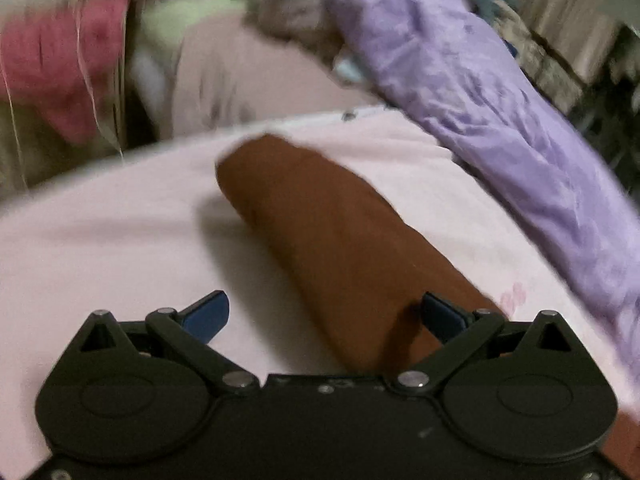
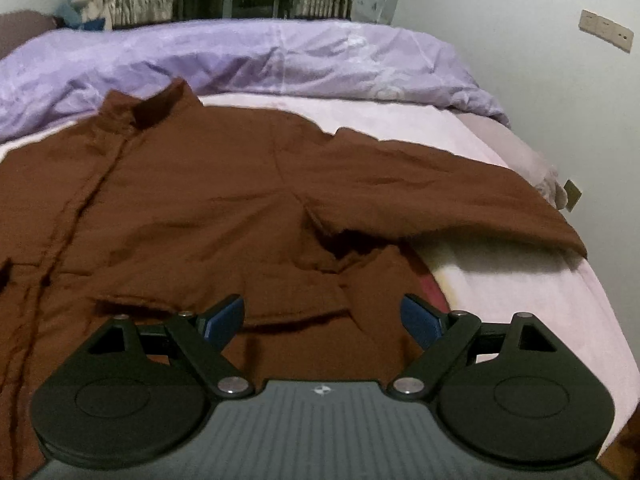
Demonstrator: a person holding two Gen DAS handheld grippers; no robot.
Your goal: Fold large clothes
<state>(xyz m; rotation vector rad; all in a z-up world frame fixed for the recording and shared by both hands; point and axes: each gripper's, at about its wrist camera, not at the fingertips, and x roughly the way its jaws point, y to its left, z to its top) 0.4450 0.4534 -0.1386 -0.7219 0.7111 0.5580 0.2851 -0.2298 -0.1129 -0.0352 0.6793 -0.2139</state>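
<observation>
Left tongs (image 1: 324, 316) stand wide and empty above the pink bed sheet (image 1: 100, 240); one sleeve (image 1: 320, 232) of the brown jacket runs from 5 o'clock toward 12 o'clock, its near end just beside the right-hand finger. Right tongs (image 2: 322, 318), likewise wide and empty, hover over the brown jacket (image 2: 192, 184), spread front-up, collar at 11 o'clock, second sleeve (image 2: 460, 196) out toward 3 o'clock. Judgement: folding has not begun; next, grip a sleeve and carry it across the body.

Brown jacket (image 2: 192, 200): matt woven cloth, lightly creased. Bed sheet (image 2: 500, 280), lower right: smooth pale pink cloth. Purple quilt (image 2: 260, 60), upper frame: crinkled cloth with slight sheen. Right hand-held gripper (image 2: 322, 318): matt black plastic, shiny metal pivot pins, blue pads.
</observation>
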